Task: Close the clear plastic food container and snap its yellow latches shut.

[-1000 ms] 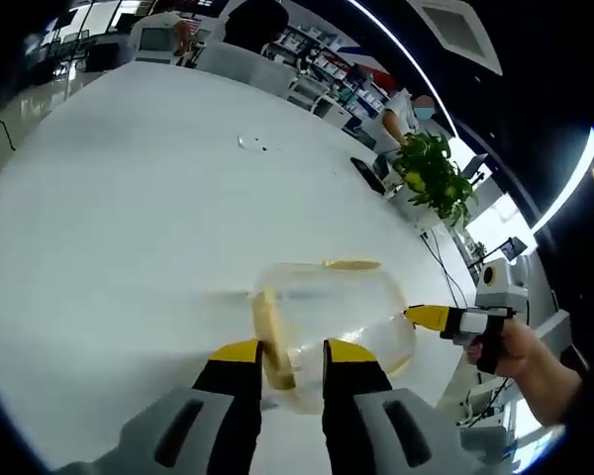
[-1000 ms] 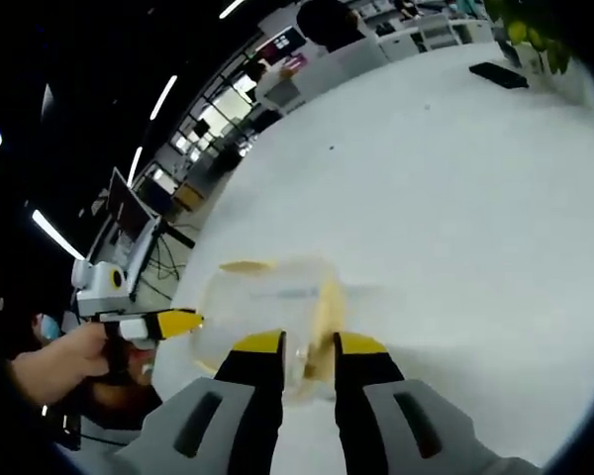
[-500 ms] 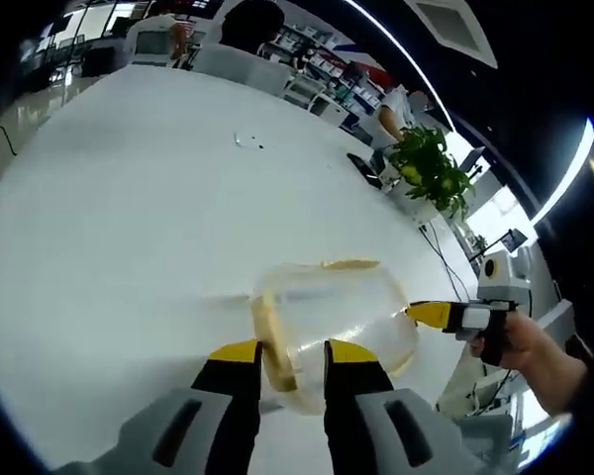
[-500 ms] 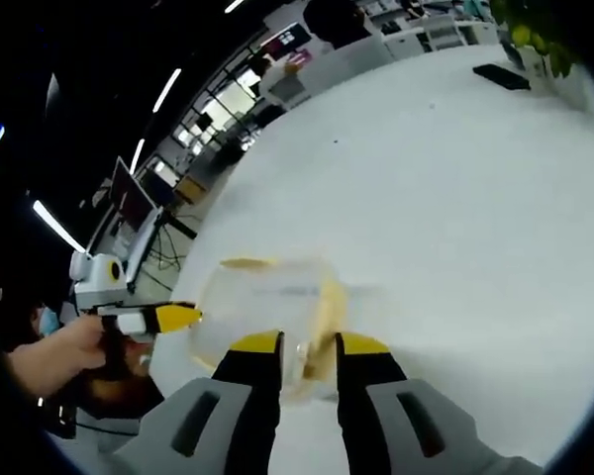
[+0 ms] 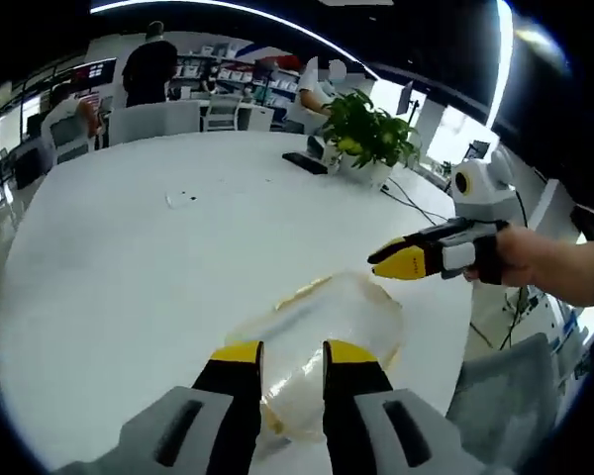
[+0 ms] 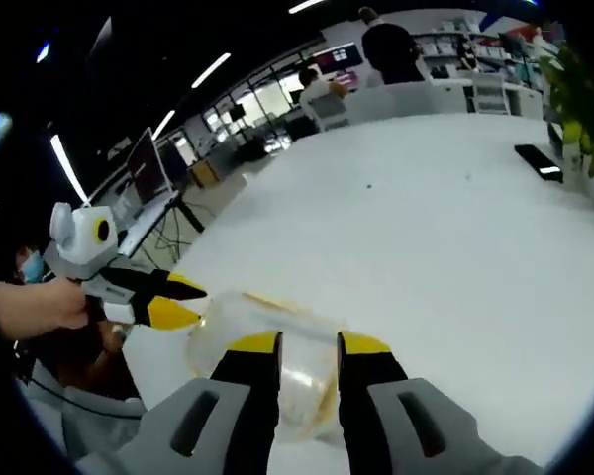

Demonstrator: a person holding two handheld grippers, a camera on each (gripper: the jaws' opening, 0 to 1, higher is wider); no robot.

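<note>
With both views swung round since a second ago, I hold my left gripper [image 5: 285, 354] and right gripper [image 6: 309, 344], jaws narrowly parted and empty, over the clear container [image 5: 322, 336] on the white table [image 5: 129, 257], latches apparently unsnapped.

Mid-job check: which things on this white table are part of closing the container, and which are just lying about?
Part of the job:
- clear plastic container with its yellow latches
- left gripper
- right gripper

Lying about:
- potted plant
- dark flat device beside it
- small scrap on the table
</note>
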